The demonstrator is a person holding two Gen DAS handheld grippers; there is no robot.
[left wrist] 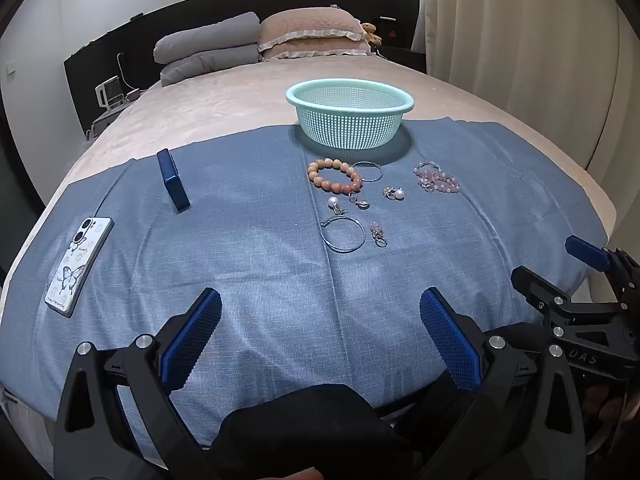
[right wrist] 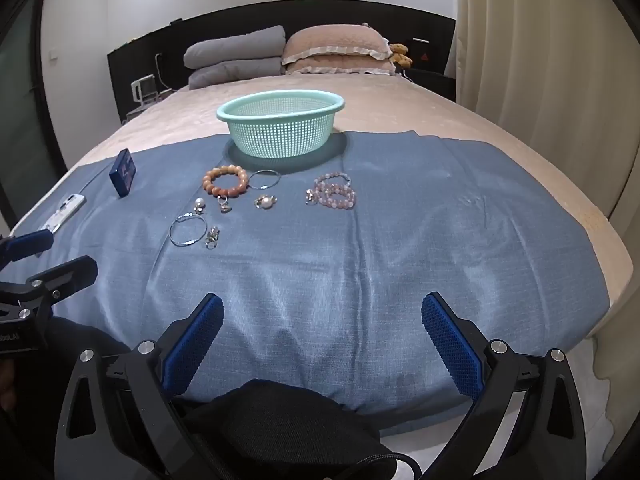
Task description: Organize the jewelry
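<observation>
Left hand-held gripper (left wrist: 320,344): lower centre of its own view, blue-padded fingers spread wide apart, nothing between them, over bare blue cloth (left wrist: 260,280).
Right hand-held gripper (right wrist: 322,346): lower centre of its own view, fingers likewise wide apart and holding nothing; also seen at the right edge of the left view.

Jewelry, all lying on the cloth in the middle of both frames, well apart from both grippers:
- orange bead bracelet (left wrist: 335,178), just in front of the basket;
- small hoop (left wrist: 368,171), touching the bracelet's right side;
- pink bead bracelets (left wrist: 437,178), a small heap off to the right;
- pearl earring (left wrist: 394,193), between the two bead groups;
- second pearl piece (left wrist: 335,204), just above the large hoop;
- silver charm (left wrist: 362,203), below the orange bracelet;
- large hoop (left wrist: 343,234), nearest the grippers;
- small silver earring (left wrist: 378,234), just right of the large hoop.

Green mesh basket (left wrist: 350,120): upper centre, at the far edge of the cloth, nothing visible inside.

Other things: blue box (left wrist: 173,180), left of centre; phone (left wrist: 78,266) in a butterfly case, far left; grey and pink pillows (left wrist: 260,42) at the head of the bed (left wrist: 240,96); curtain (left wrist: 520,32), upper right. Nothing lies between grippers and jewelry.
</observation>
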